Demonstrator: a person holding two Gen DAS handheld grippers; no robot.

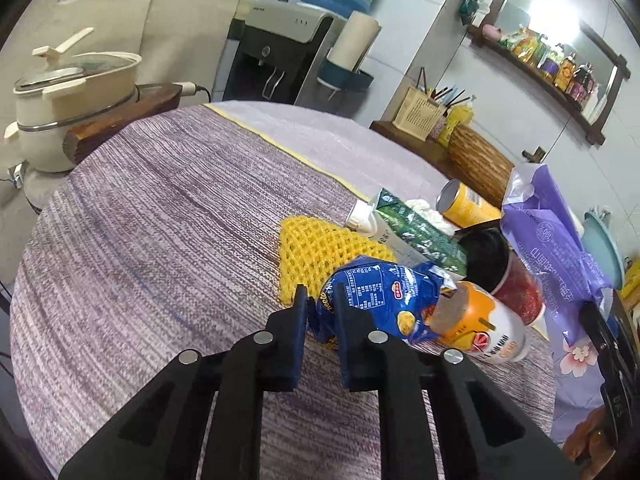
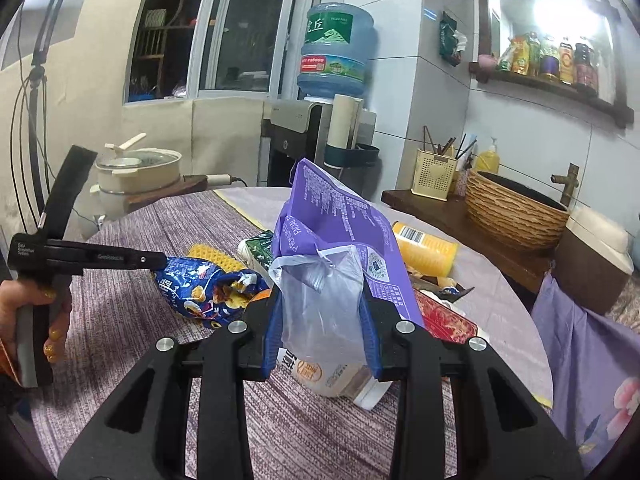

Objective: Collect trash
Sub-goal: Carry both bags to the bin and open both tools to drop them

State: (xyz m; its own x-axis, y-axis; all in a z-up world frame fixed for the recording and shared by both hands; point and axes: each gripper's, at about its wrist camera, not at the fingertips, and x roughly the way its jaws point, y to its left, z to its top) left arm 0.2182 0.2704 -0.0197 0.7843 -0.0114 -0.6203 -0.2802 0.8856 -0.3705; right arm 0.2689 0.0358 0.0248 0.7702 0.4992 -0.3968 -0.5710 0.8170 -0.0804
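Left gripper clamped on blue chip bag, near edge of trash pile on table. Right gripper pinches clear plastic bag, purple bag just behind. Step: bagging. Next: carry the chip bag right, to whichever bag is serving for trash.

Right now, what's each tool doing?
Left tool: shut on the chip bag.
Right tool: shut on the plastic bag.

Home kitchen-dining room: water dispenser, electric pot, condiment shelf, clothed table
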